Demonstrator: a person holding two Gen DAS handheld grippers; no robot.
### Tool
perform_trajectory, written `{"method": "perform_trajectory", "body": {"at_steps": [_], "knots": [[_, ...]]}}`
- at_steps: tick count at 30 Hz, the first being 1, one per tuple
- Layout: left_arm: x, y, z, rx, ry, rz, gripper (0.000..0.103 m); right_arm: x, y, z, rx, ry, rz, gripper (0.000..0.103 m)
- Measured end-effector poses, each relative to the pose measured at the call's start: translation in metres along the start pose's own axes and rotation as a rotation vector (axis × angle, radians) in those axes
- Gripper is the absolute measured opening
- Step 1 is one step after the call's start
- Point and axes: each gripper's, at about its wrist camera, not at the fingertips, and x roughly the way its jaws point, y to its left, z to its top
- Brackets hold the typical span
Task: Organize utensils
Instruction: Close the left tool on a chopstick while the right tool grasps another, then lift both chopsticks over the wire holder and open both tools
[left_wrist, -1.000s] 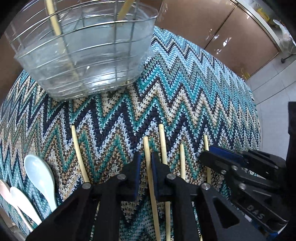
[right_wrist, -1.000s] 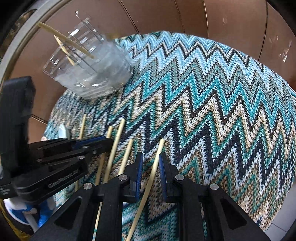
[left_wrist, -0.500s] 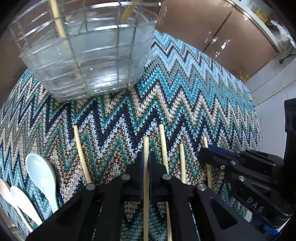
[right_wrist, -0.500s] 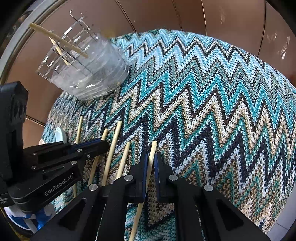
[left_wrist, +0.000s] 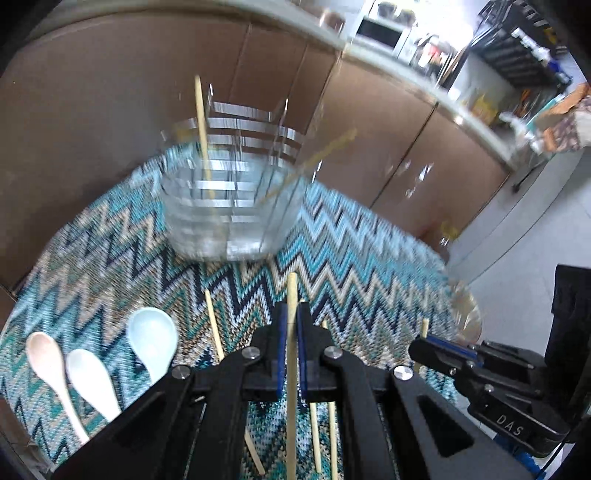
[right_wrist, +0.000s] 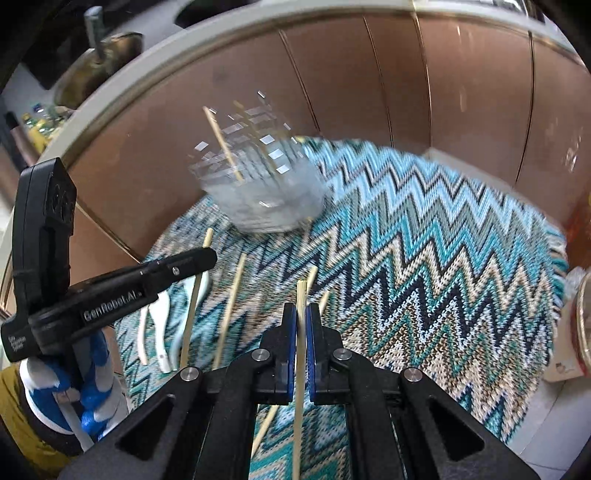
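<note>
step: carry to clear holder (left_wrist: 229, 206) at desk's far edge | left hand-held gripper (left_wrist: 290, 354) clamps chopstick (left_wrist: 291, 295) | right hand-held gripper (right_wrist: 301, 354) clamps second chopstick (right_wrist: 301, 299) | next: tip upright over rim, release

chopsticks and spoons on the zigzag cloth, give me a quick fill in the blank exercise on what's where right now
1. Each claw, left claw and right claw, is shut on one ____.
2. The number of spoons lying on the zigzag cloth is ____.
3. The clear holder already has ____ chopsticks standing in it.
4. In the left wrist view, the spoons lie to the ____ of the left claw.

Missing words: chopstick; three; two; left
</note>
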Motion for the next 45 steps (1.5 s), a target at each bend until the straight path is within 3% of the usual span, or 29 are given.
{"method": "perform_trajectory", "body": {"at_steps": [10,19,25,32,38,45], "knots": [[-0.088,-0.005,0.023,0.047,-0.254,0.003,0.005,-0.073,0.041,0.005,-0.061,-0.215,0.033,0.005],[-0.123,0.023,0.076,-0.018,-0.443,-0.011,0.005,-0.099,0.065,0.059,-0.098,-0.394,0.085,0.005],[-0.115,0.033,0.12,-0.049,-0.621,0.026,0.005,-0.104,0.07,0.107,-0.1,-0.542,0.128,0.005],[-0.085,0.033,0.153,-0.061,-0.796,0.072,0.005,-0.082,0.069,0.144,-0.131,-0.668,0.063,0.005],[-0.042,0.034,0.158,-0.045,-0.837,0.156,0.005,-0.039,0.068,0.154,-0.187,-0.669,-0.024,0.005],[0.005,0.047,0.147,-0.078,-0.8,0.213,0.005,0.005,0.055,0.149,-0.173,-0.616,-0.058,0.005]]}}
